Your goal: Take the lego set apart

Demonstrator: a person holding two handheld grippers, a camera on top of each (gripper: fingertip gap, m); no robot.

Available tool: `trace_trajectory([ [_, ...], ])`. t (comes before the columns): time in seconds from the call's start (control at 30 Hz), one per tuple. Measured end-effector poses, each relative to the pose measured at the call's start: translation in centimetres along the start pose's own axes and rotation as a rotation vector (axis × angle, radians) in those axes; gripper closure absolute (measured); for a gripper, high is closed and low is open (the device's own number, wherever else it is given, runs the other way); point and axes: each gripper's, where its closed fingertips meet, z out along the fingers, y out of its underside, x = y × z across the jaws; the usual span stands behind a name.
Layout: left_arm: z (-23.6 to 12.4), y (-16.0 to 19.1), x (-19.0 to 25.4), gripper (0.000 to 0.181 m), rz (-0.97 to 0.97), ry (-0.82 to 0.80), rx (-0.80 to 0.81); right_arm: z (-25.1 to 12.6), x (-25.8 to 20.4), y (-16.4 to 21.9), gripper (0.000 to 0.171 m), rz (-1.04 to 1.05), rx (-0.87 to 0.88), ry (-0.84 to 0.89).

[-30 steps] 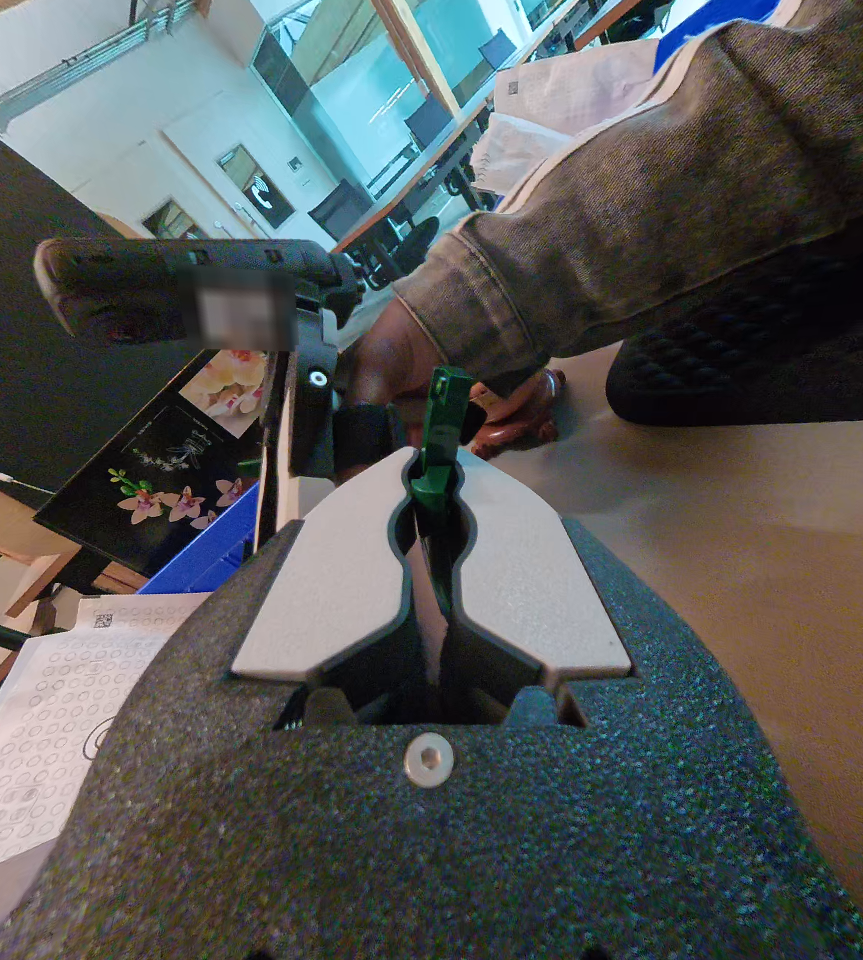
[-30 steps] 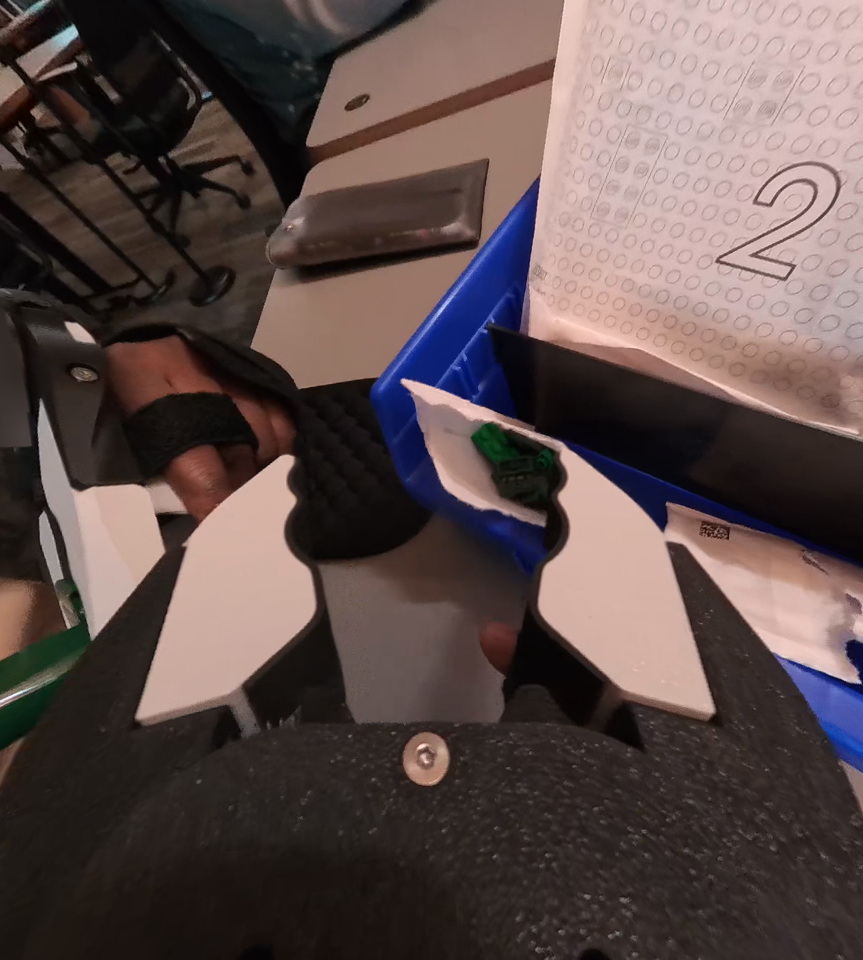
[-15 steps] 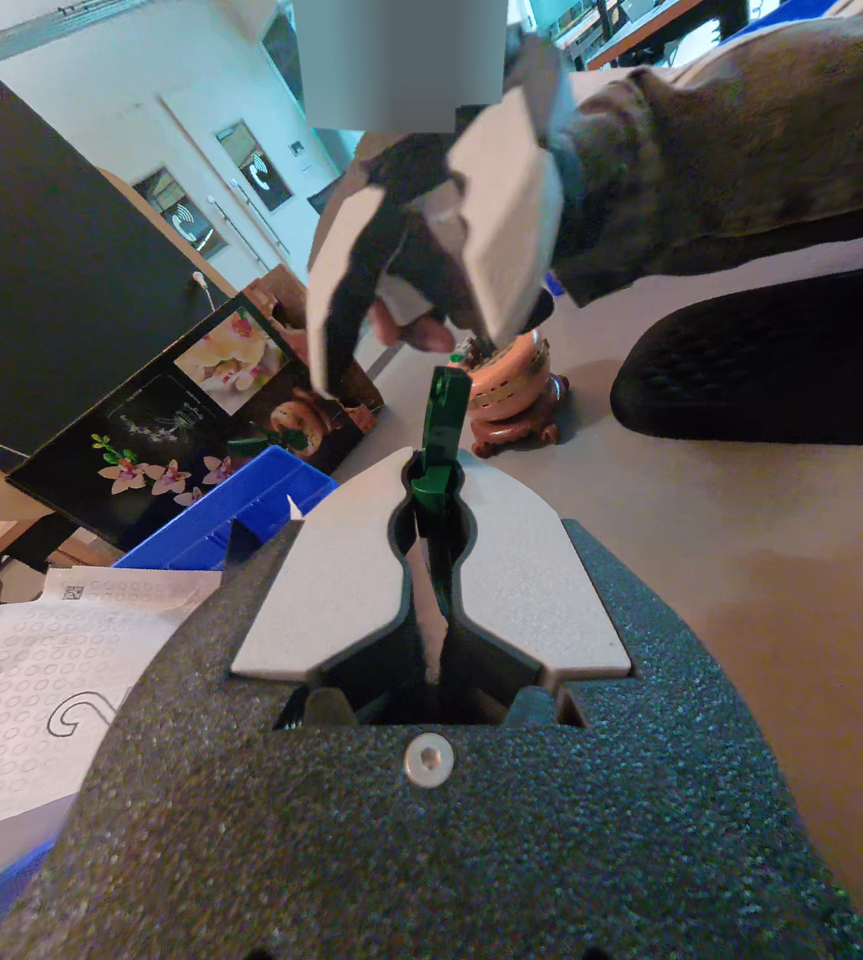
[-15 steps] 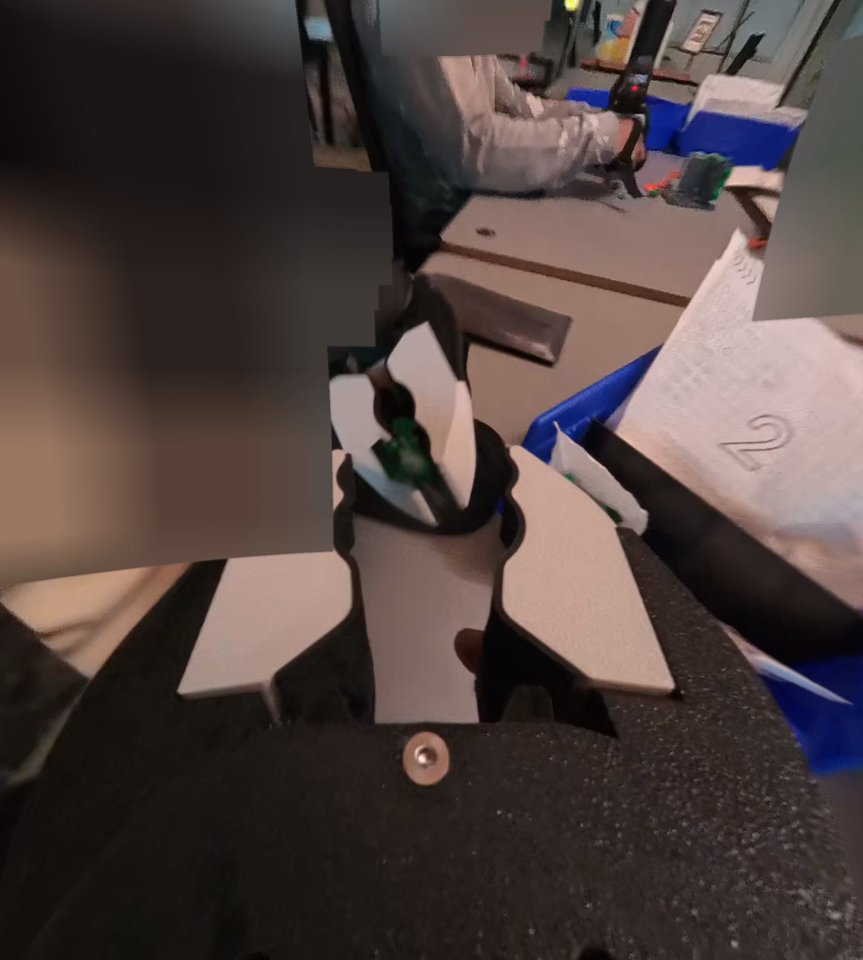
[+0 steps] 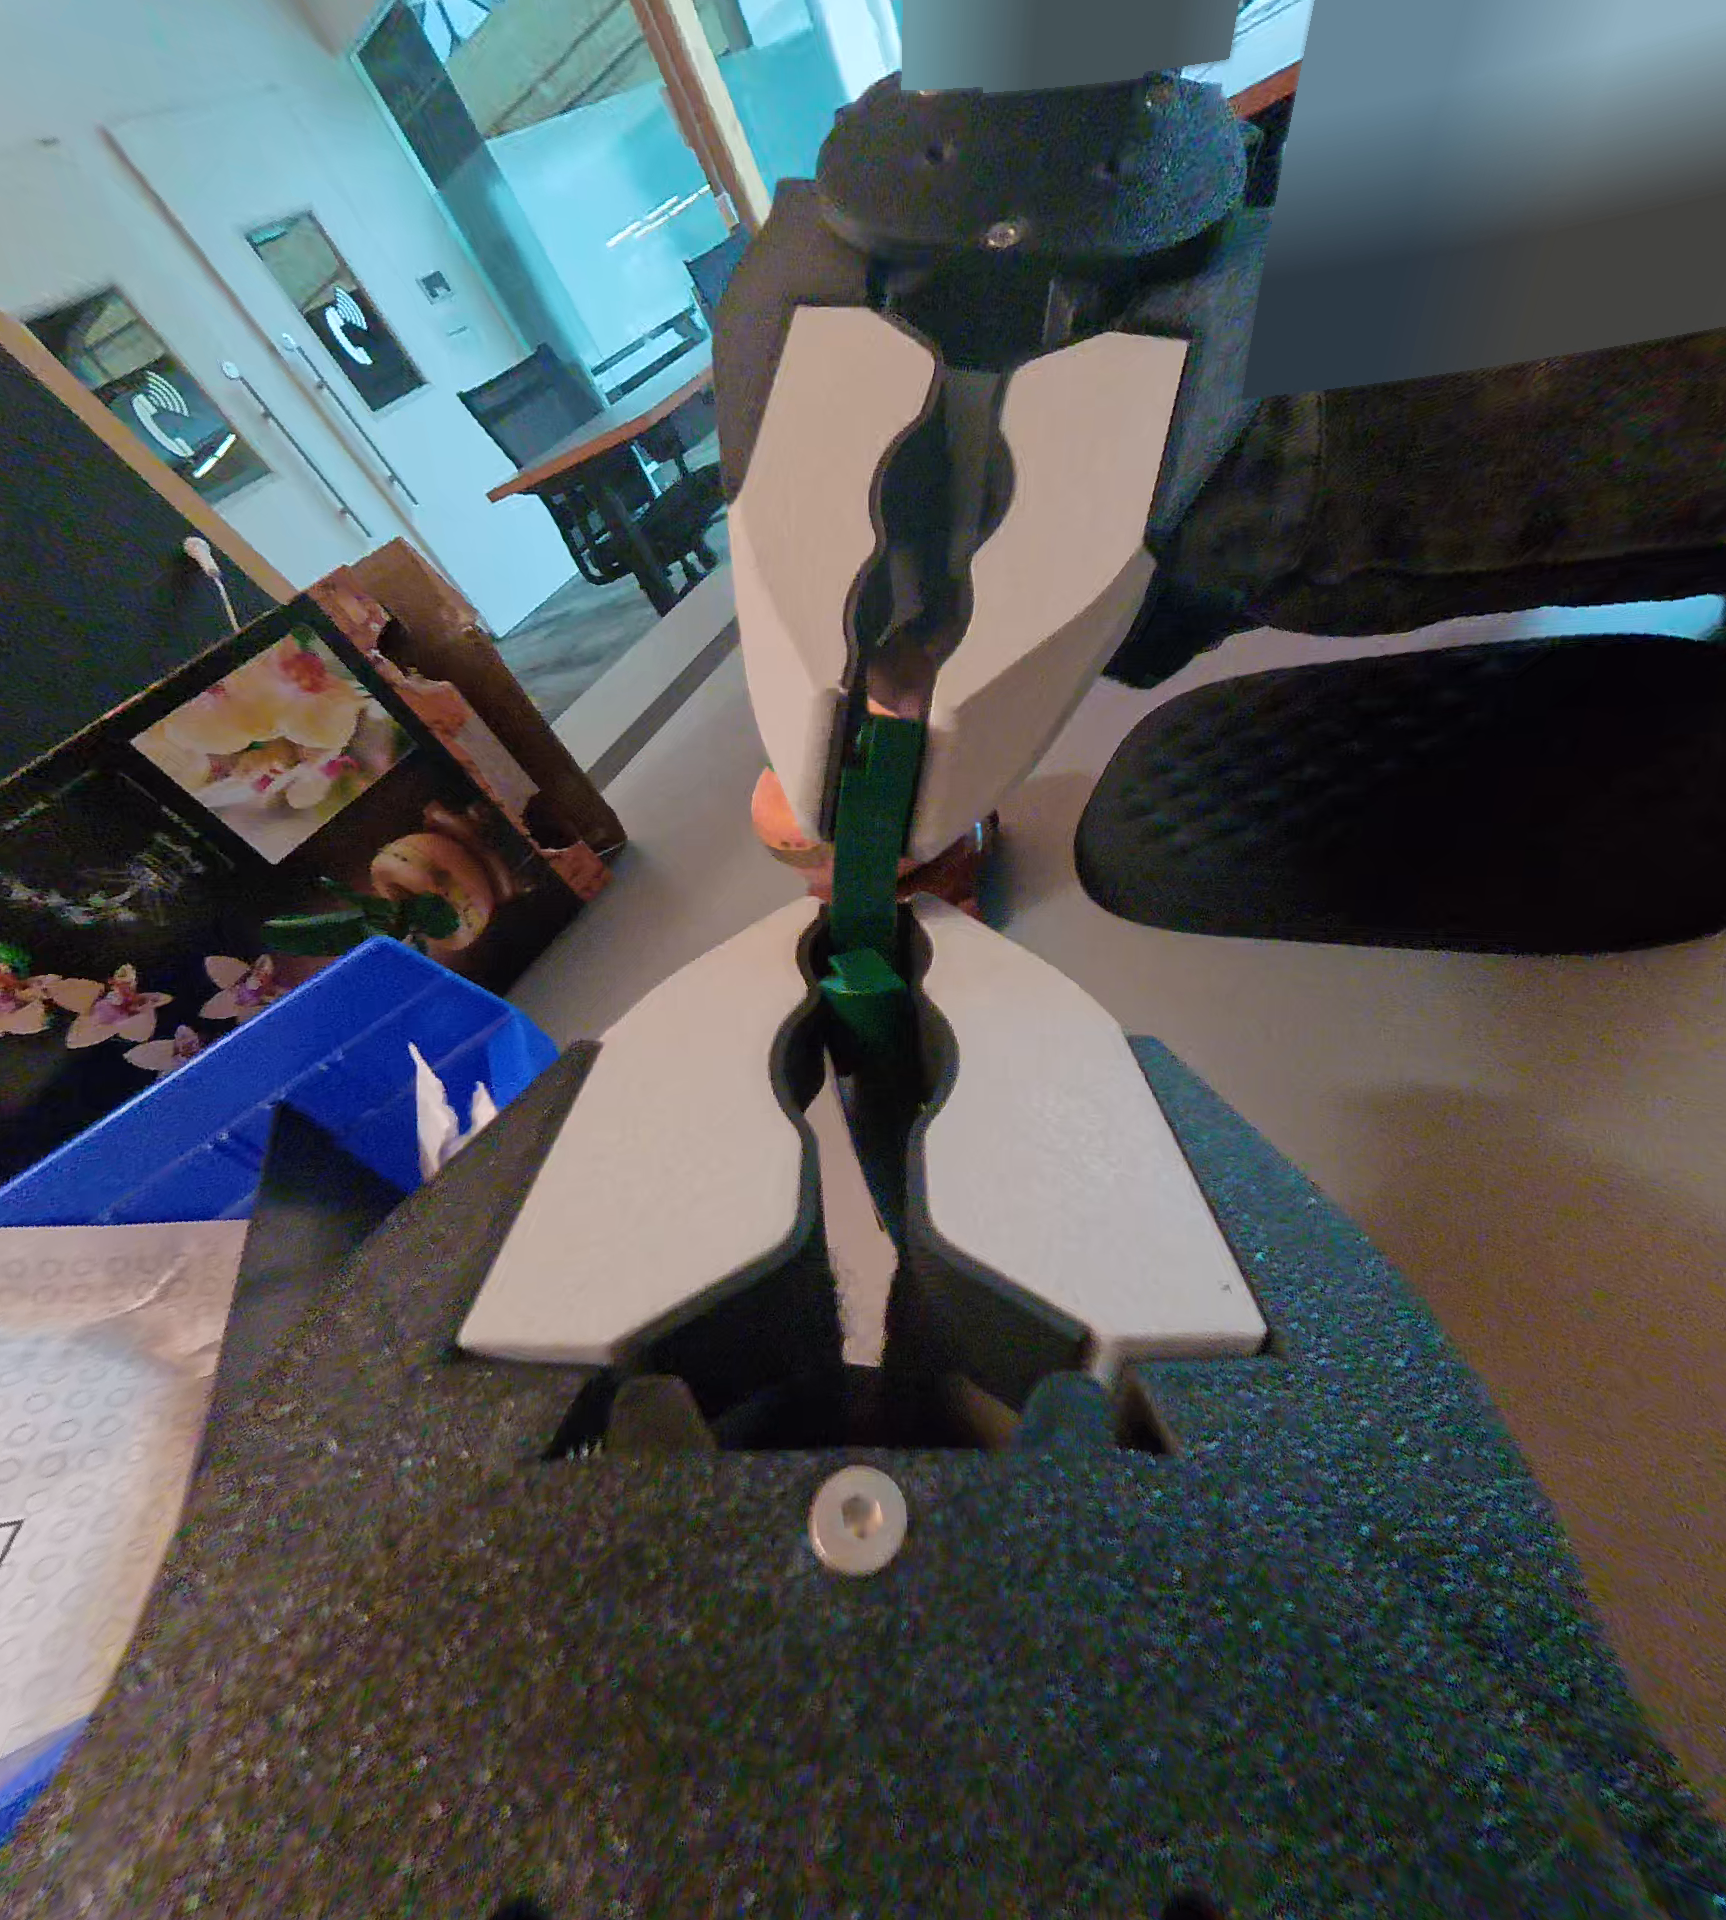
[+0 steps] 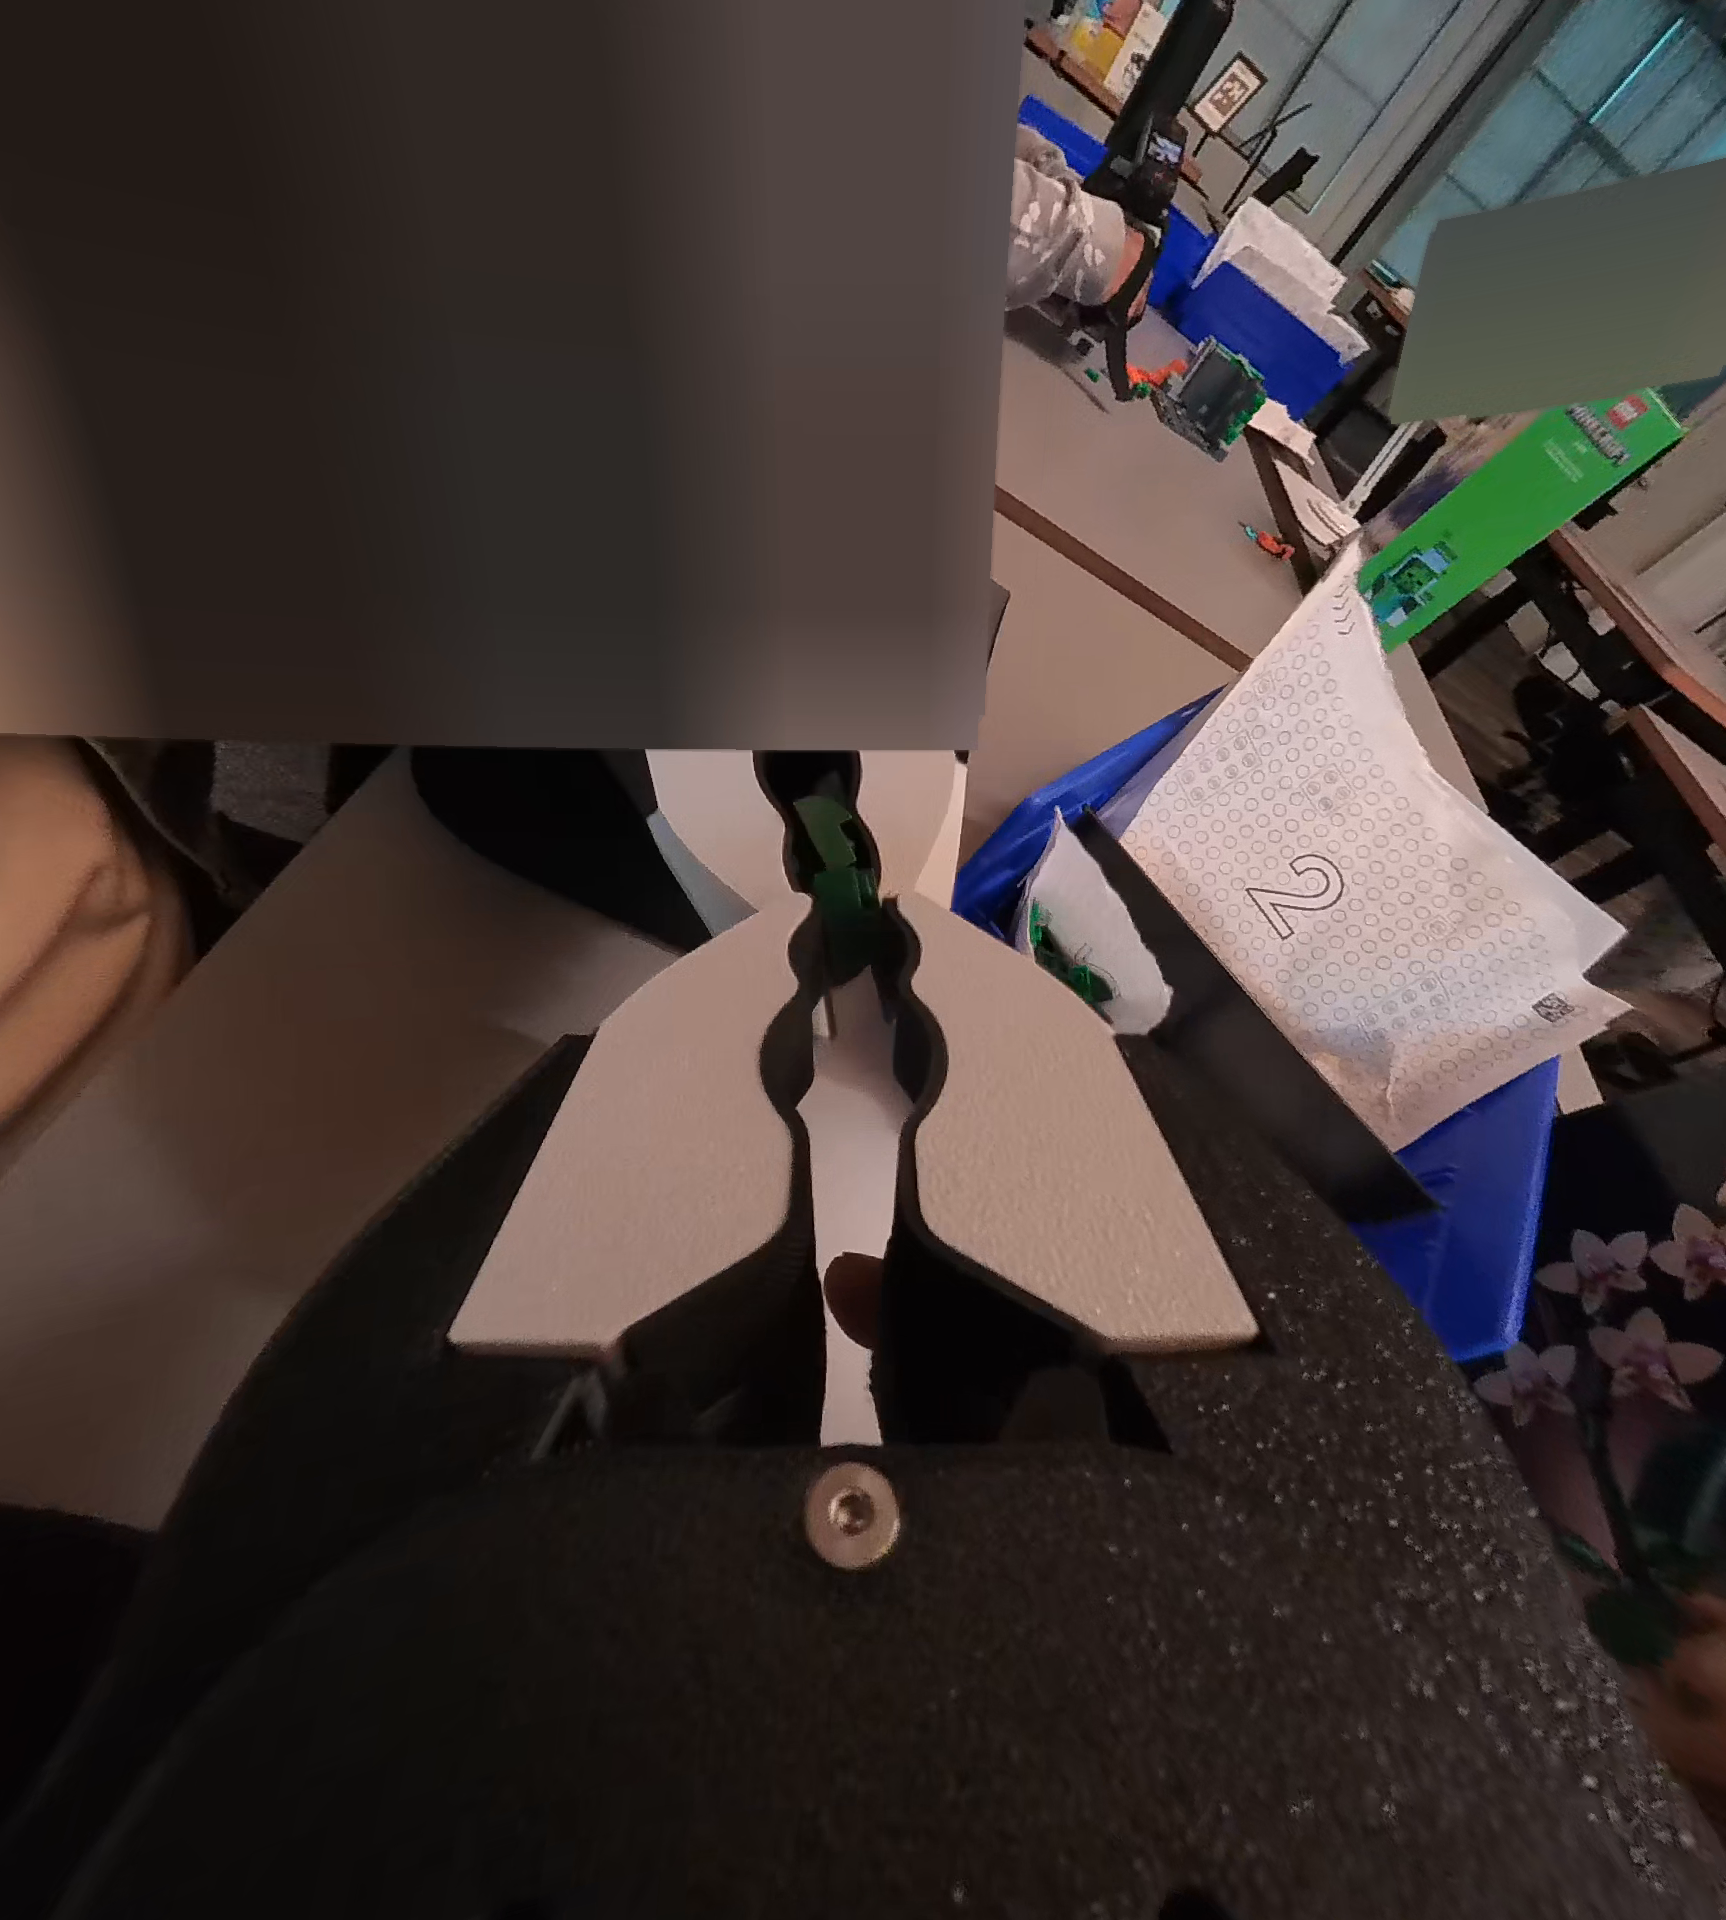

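A dark green lego stem piece point(image 5: 867, 831) stands upright between my two grippers. My left gripper point(image 5: 864, 930) is shut on its lower end, above the grey table. My right gripper point(image 5: 874, 774) faces it from above and is shut on the piece's upper end. In the right wrist view my right gripper point(image 6: 846, 925) pinches the green piece point(image 6: 838, 883) at its fingertips. The left gripper's white fingers point(image 6: 698, 821) show just behind it, partly under a blurred patch.
A blue bin point(image 5: 246, 1081) stands to the left with a white patterned bag point(image 6: 1358, 894) and a torn bag of green pieces point(image 6: 1077, 956) in it. A black box with orchid pictures point(image 5: 163, 831) stands behind it. A black mesh pad point(image 5: 1441, 790) lies at the right. A terracotta-coloured lego pot point(image 5: 781, 831) sits behind the fingers.
My right gripper swung from the blue bin, wide open, over to the left gripper and closed on the far end of the green piece. The left gripper kept its hold.
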Motion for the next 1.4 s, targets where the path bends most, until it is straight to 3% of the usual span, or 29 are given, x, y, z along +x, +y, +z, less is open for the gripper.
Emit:
trace_trajectory([
  [0.33,1.4,-0.7,0.2,0.167,-0.074,0.029,0.026,-2.4,0.3,0.7,0.162,0.006,-0.03,0.079],
  [0.53,2.1,0.5,-0.3,0.145,-0.042,-0.017,-0.021,-2.6,0.3,1.8,0.162,0.032,-0.062,0.136],
  [0.63,2.2,1.2,-0.1,0.12,-0.031,-0.017,-0.055,-4.4,1.5,1.2,0.162,0.075,0.021,0.22],
  [0.7,2.0,0.8,0.0,0.119,-0.043,-0.015,-0.023,-5.6,1.9,1.2,0.162,0.105,0.042,0.24],
  [0.93,1.5,0.9,-0.5,0.138,-0.023,-0.036,-0.013,-8.6,2.4,2.1,0.162,0.138,-0.003,0.332],
  [1.03,0.8,0.9,-1.3,0.17,0.016,-0.073,-0.029,-9.9,2.7,2.2,0.162,0.159,0.007,0.376],
  [1.1,-0.1,1.0,-1.8,0.178,0.039,-0.076,-0.058,-10.5,2.8,2.0,0.162,0.169,0.022,0.395],
  [1.17,-1.3,1.1,-1.2,0.172,0.068,0.004,-0.093,-10.8,2.6,2.0,0.162,0.172,0.015,0.396],
  [1.3,-4.0,2.9,4.1,0.142,0.112,0.392,-0.248,-10.7,1.8,1.8,0.162,0.164,0.001,0.371],
  [1.4,-4.6,5.1,7.2,0.138,0.153,0.589,-0.382,-10.3,1.4,1.4,0.162,0.162,0.013,0.359],
])
